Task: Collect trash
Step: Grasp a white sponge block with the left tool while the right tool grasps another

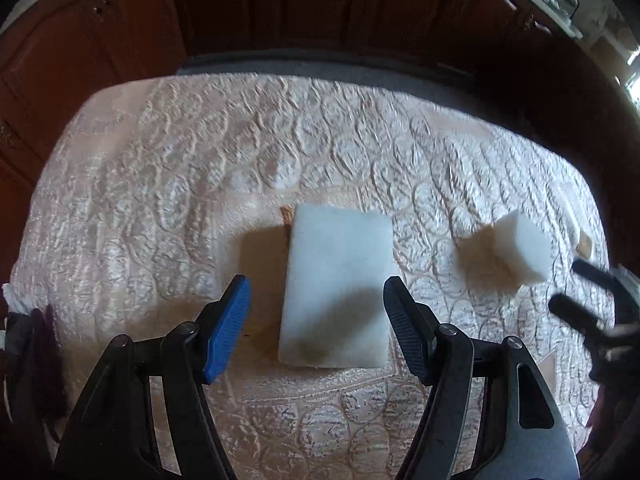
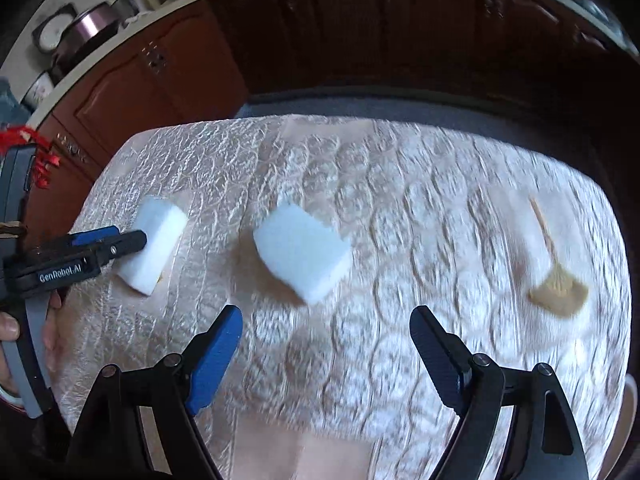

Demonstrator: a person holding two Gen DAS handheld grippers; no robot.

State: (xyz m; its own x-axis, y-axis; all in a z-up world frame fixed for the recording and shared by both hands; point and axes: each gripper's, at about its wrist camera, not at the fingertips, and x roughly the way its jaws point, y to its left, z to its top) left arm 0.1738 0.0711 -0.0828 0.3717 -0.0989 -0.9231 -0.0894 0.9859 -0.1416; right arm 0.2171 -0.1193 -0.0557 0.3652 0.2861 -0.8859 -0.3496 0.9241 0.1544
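A large flat white foam slab (image 1: pixel 338 284) lies on the quilted table cover, right in front of my left gripper (image 1: pixel 316 316), whose jaws are open on either side of its near end. The slab also shows in the right wrist view (image 2: pixel 156 240), with the left gripper (image 2: pixel 120 240) at it. A smaller white foam block (image 1: pixel 520 244) lies to the right; in the right wrist view this block (image 2: pixel 304 252) sits ahead and left of my open, empty right gripper (image 2: pixel 326 344). A tan scrap with a thin stick (image 2: pixel 558 288) lies at the right.
The table has a pale quilted cover (image 1: pixel 160 184). Red-brown wooden cabinets (image 2: pixel 160 76) stand behind it. A counter with pots (image 2: pixel 80 28) is at the far left. A small brown scrap (image 1: pixel 286 216) peeks out beside the slab.
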